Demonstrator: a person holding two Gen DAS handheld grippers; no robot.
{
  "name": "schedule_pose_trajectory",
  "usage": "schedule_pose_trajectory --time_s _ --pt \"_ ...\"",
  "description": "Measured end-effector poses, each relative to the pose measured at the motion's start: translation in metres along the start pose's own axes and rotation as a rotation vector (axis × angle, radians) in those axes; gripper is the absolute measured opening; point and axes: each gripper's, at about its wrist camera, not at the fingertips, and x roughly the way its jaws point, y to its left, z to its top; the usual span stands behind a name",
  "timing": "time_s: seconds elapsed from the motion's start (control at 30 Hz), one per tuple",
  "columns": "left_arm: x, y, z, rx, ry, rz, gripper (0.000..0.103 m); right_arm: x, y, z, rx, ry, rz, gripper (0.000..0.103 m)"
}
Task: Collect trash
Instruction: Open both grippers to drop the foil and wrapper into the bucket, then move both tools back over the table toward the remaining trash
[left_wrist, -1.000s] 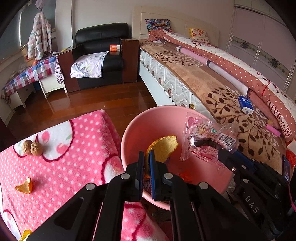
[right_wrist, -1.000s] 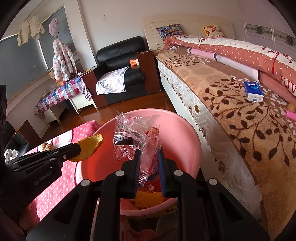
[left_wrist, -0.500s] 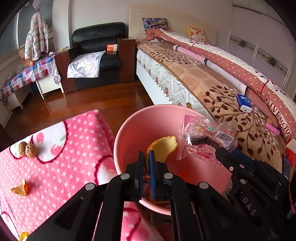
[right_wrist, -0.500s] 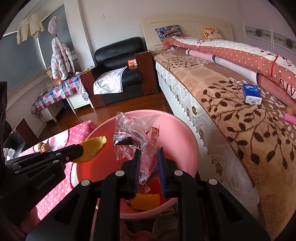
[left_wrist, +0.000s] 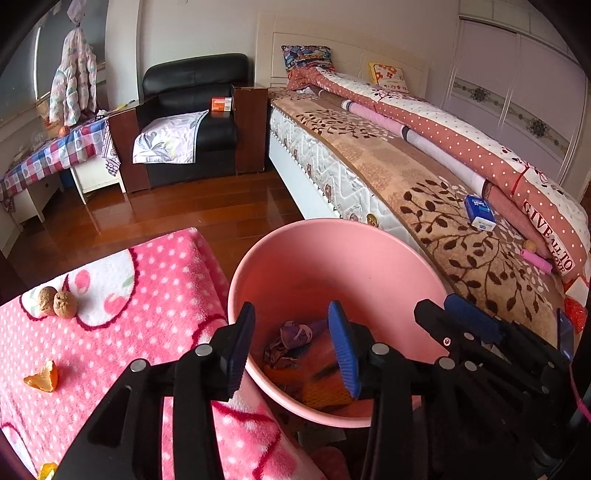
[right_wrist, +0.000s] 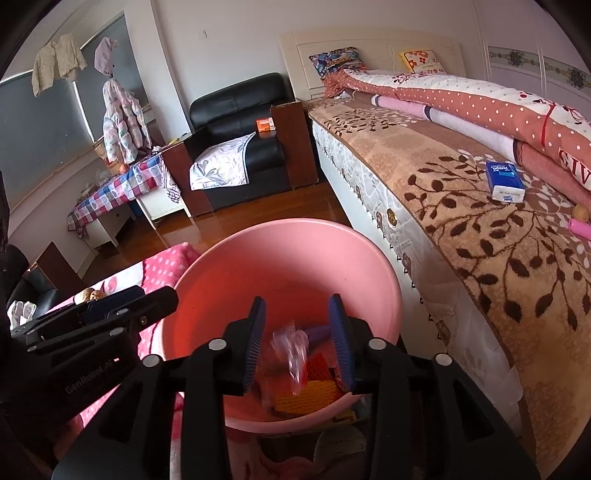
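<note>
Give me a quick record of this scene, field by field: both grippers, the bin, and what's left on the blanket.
left gripper: open, empty, over the bin
right gripper: open, empty, over the bin
pink bin: holds mixed trash; clear wrapper blurred, in the bin
pink blanket: orange peel piece, two walnuts
bed: blue tissue pack

Black armchair, bed (tissue pack on top), checked tablecloth
</note>
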Motion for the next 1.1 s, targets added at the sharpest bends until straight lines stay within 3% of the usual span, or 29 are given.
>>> schedule_pose_trajectory --time_s 0.5,1.1 --pt "-0.032 0.020 -0.012 -0.025 -0.028 0.033 0.044 -0.022 0.007 -0.002 0.018 -0.030 0.026 0.042" --pt "-0.090 0.051 -0.038 -0.079 -0.075 0.062 0.044 -0.054 0.034 -0.019 -0.046 -0.034 0.062 0.042"
